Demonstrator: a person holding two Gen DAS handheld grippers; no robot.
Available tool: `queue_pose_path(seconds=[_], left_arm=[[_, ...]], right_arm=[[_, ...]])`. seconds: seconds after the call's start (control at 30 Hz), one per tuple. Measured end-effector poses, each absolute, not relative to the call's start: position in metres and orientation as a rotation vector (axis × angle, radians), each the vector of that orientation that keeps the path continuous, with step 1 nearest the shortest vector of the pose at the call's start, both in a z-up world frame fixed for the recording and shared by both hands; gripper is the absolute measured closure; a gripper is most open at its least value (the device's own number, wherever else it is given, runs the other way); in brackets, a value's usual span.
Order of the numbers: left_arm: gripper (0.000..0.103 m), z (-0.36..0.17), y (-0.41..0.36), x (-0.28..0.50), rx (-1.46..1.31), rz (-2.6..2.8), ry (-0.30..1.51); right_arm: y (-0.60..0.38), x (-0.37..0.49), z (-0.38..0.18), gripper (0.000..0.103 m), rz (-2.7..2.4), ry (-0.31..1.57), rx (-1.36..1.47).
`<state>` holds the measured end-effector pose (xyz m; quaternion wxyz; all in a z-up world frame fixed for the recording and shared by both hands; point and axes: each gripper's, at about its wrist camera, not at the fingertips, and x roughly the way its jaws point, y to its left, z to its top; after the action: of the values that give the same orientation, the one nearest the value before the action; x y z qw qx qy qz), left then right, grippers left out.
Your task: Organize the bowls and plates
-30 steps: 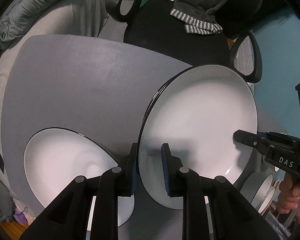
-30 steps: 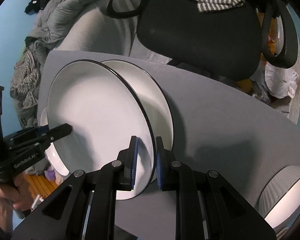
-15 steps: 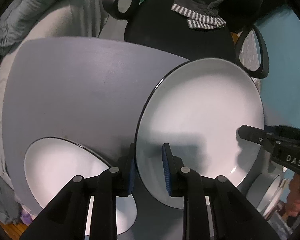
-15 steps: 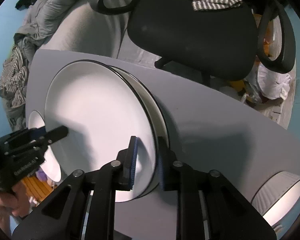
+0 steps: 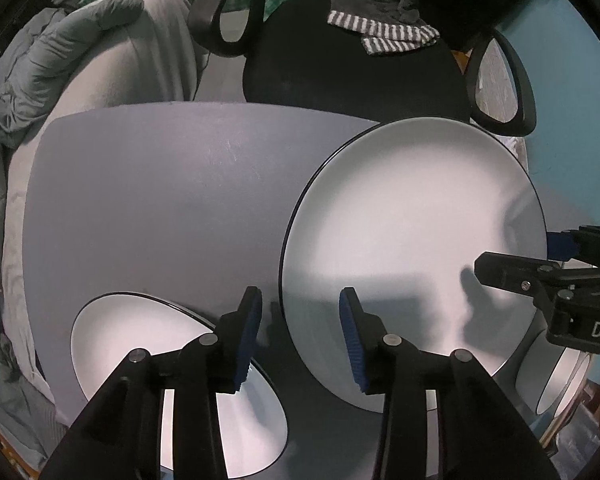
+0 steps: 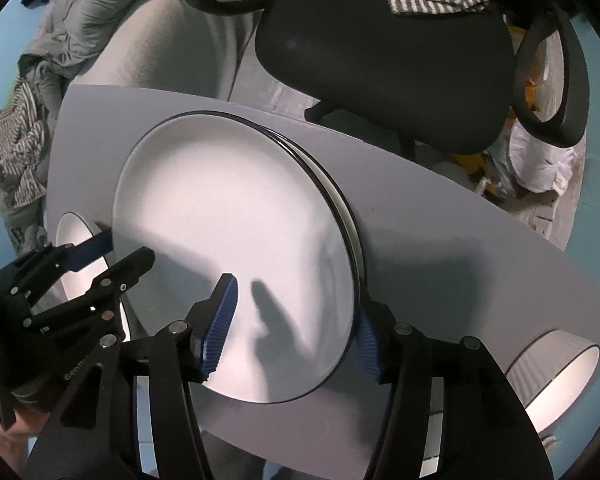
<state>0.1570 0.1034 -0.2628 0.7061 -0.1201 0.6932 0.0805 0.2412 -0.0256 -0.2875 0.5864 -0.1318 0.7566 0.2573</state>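
Observation:
A large white plate (image 5: 412,248) with a dark rim lies on a second, matching plate (image 6: 342,204) on the grey table (image 5: 160,200). My left gripper (image 5: 300,340) straddles the top plate's left rim; its jaws are opening and its blue pads stand clear of the rim. My right gripper (image 6: 292,332) straddles the opposite rim of the top plate (image 6: 236,248), its jaws also opening, pads off the plate. Each gripper shows in the other's view: right gripper (image 5: 516,256), left gripper (image 6: 126,248).
A white dark-rimmed dish (image 5: 172,380) sits at the table's near left. A ribbed grey bowl (image 6: 552,368) stands at the right. Beyond the table are a black office chair (image 5: 340,72) with a striped cloth and grey bedding (image 5: 60,72).
The tilted plate has come down flat onto the second plate. Both grippers' jaws, which pinched its rim, have spread apart.

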Motion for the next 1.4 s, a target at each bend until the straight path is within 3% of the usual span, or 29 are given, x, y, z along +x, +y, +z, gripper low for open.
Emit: queue_pose_path(seconds=[0.13, 0.77, 0.93, 1.4], left_arm=[[0.052, -0.258, 0.103, 0.157, -0.254, 0.179, 1.521], [0.048, -0.244, 0.106, 0.149, -0.283, 0.191, 1.469], [0.04, -0.235, 0.11, 0.14, -0.288, 0.201, 1.449], [0.032, -0.212, 0.147, 0.089, -0.296, 0.256, 1.44]], right_arm=[[-0.026, 0.242, -0.287, 0.047, 0.586, 1.763, -0.306], [-0.021, 0.234, -0.275, 0.044, 0.529, 1.693, -0.382], [-0.02, 0.229, -0.266, 0.044, 0.531, 1.639, -0.444], [-0.008, 0.198, -0.233, 0.035, 0.625, 1.525, -0.583]])
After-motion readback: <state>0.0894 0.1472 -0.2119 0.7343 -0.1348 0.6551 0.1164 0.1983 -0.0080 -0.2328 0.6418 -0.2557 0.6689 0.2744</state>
